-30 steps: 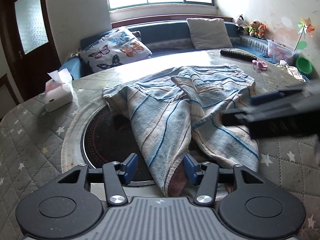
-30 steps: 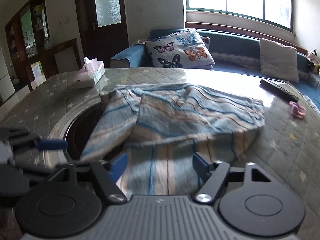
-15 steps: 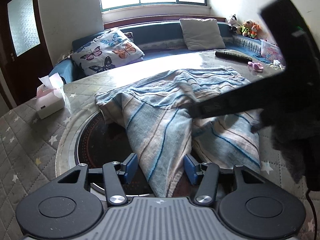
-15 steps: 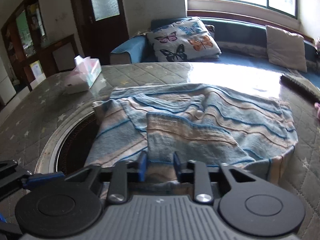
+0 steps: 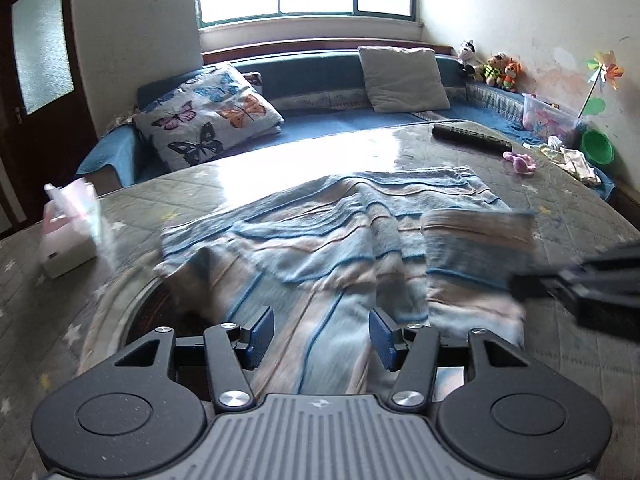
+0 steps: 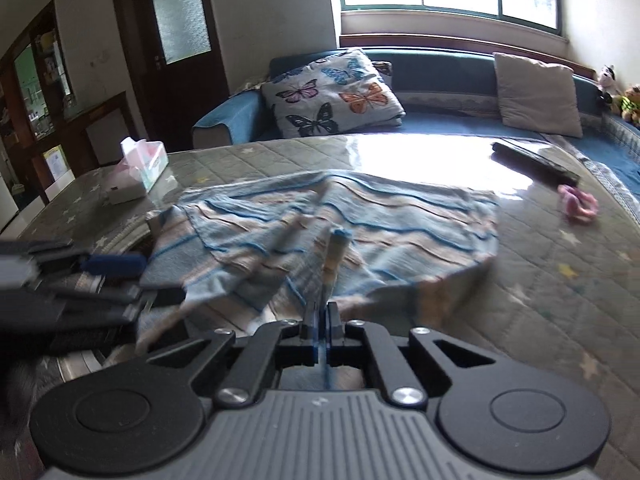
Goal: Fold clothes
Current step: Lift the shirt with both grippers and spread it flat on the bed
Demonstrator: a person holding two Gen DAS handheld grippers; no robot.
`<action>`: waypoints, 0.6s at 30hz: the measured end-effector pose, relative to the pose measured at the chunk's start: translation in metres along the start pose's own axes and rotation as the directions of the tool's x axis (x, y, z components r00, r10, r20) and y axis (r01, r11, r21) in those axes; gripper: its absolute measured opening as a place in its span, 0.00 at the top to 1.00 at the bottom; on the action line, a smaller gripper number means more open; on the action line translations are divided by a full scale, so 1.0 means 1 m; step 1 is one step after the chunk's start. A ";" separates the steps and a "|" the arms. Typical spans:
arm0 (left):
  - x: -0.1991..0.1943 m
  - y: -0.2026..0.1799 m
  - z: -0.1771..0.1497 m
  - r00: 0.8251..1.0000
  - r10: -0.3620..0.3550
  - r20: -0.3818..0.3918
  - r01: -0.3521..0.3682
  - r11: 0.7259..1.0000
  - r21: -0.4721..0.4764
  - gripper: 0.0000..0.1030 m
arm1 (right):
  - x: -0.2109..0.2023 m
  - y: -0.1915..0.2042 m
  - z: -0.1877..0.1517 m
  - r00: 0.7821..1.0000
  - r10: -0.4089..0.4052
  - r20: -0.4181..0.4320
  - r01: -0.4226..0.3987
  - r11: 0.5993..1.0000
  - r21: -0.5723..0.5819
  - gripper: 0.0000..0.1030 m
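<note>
Right gripper: the right gripper (image 6: pixel 321 320) is clamped tight, a thin edge of the striped cloth (image 6: pixel 360 224) pinched between its blue pads (image 6: pixel 310 322).
Pinched fold: a narrow ridge of fabric is drawn up straight ahead of the closed jaws, blurred.
Left gripper: the left gripper (image 5: pixel 322 334) is held about half open, and cloth is seen lying in the gap; the blue pads (image 5: pixel 262 334) are not seen pressing on it.
Cloth: it is spread rumpled ahead of both grippers on the quilted surface (image 6: pixel 560 280), one part draped over the round dark inset (image 5: pixel 160 312) just ahead-left of the left gripper.
Each other: the left gripper is caught at the left edge of the right wrist view, low beside the cloth's near corner.
Further out: a tissue box (image 6: pixel 140 168) is seen far ahead-left of the right gripper, a black remote (image 6: pixel 536 162) and a pink toy (image 6: pixel 578 204) far ahead-right.
Beyond: a butterfly cushion (image 6: pixel 332 94) is seen on the blue sofa (image 6: pixel 440 68) under the window.
</note>
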State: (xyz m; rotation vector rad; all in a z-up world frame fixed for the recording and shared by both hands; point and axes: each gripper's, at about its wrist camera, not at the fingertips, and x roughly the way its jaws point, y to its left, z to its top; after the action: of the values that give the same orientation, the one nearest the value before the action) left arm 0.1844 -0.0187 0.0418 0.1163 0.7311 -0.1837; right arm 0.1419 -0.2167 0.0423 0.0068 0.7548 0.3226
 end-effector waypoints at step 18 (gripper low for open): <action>0.027 0.007 0.009 0.999 0.035 -0.012 -0.035 0.999 0.009 0.94 | -0.009 -0.045 -0.016 0.998 0.062 0.011 -0.063 0.987 0.145 0.53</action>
State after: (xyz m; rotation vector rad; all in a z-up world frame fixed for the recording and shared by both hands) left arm 0.2112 -0.0166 0.0302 0.1392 0.7404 -0.1529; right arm 0.1381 -0.2638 0.0310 0.1690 0.7709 0.3268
